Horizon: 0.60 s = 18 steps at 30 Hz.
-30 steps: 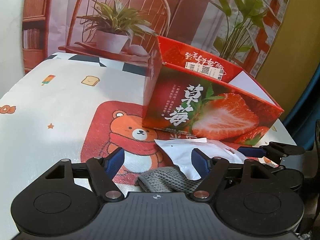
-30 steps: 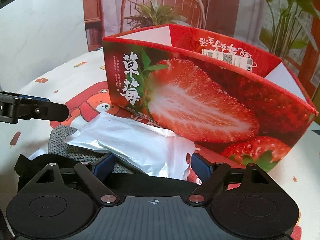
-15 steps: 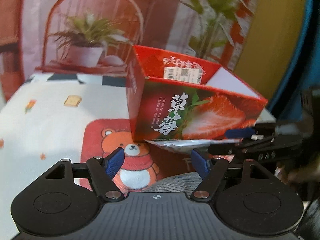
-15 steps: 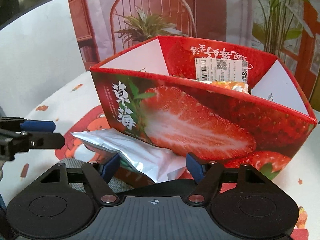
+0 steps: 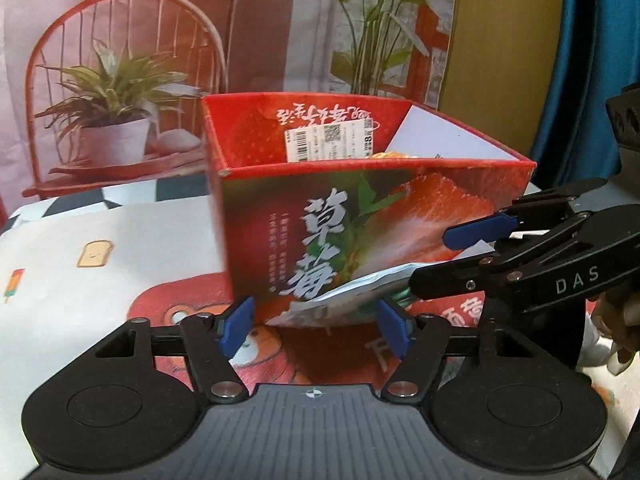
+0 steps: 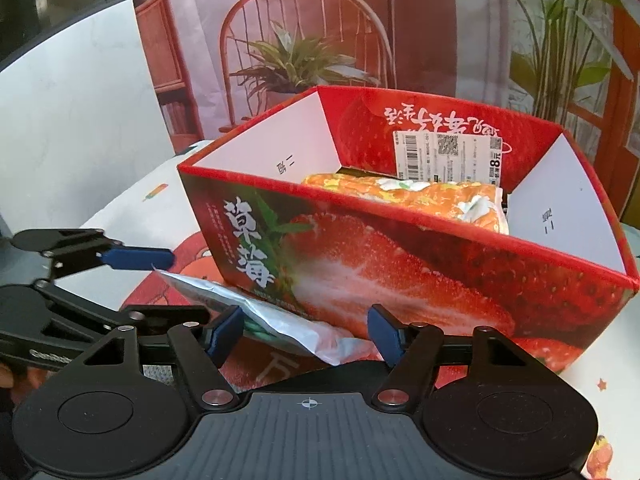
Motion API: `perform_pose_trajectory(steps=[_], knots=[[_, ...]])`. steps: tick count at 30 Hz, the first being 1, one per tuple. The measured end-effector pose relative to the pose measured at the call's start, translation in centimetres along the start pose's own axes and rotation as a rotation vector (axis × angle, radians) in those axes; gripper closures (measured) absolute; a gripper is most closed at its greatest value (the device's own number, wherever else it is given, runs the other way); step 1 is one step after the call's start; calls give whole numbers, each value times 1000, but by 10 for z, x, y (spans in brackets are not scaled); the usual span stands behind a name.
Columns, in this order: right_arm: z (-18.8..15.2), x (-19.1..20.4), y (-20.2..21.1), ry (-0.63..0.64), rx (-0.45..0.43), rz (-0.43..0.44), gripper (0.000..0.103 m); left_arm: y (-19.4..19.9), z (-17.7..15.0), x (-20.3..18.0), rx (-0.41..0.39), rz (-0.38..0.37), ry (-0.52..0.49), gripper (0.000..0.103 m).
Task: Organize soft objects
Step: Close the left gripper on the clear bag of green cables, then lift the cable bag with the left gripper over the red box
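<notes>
Silver pouch (image 6: 256,316) — crinkled, seemingly soft.

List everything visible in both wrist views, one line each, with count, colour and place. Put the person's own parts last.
strawberry box: one, red with white inner flaps, open-topped, standing on the table.
orange packet: one, orange with white and green print, lying inside the box.
silver pouch: one, silvery white, in front of the box's near wall, partly between the right gripper's fingers.
tablecloth: one, white with small prints and a red bear patch, covering the table.
backdrop: one, printed with a chair and potted plants, behind the table.
left gripper: one, black with blue pads, jaws apart.
right gripper: one, black with blue pads; whether it grips the pouch is unclear.
</notes>
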State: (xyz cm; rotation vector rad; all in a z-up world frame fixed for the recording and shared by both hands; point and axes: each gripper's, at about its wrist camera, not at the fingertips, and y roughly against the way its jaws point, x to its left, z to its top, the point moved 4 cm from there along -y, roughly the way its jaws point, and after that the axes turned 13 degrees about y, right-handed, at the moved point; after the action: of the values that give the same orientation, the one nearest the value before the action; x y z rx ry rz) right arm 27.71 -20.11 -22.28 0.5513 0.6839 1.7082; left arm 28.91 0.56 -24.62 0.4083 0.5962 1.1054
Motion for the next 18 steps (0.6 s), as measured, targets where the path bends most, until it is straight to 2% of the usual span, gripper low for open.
perform_pose_trajectory(steps=[1, 2, 3, 6, 11, 18], knots=[[0, -1, 0, 0, -3, -4, 38, -3, 0, 0, 0, -8, 9, 41], [0, -2, 1, -2, -8, -8, 38, -5, 1, 1, 1, -14, 17, 50], [-1, -3, 2, -7, -15, -6, 38, -7, 1, 2, 2, -9, 25, 51], [-4, -7, 5, -14, -35, 10, 38, -10, 4, 8, -8, -23, 63, 52], [-13, -10, 2, 17, -13, -4, 38, -13, 5, 12, -15, -35, 89, 52], [-11, -5, -8, 59, -35, -13, 51, -17, 7, 14, -27, -54, 110, 51]])
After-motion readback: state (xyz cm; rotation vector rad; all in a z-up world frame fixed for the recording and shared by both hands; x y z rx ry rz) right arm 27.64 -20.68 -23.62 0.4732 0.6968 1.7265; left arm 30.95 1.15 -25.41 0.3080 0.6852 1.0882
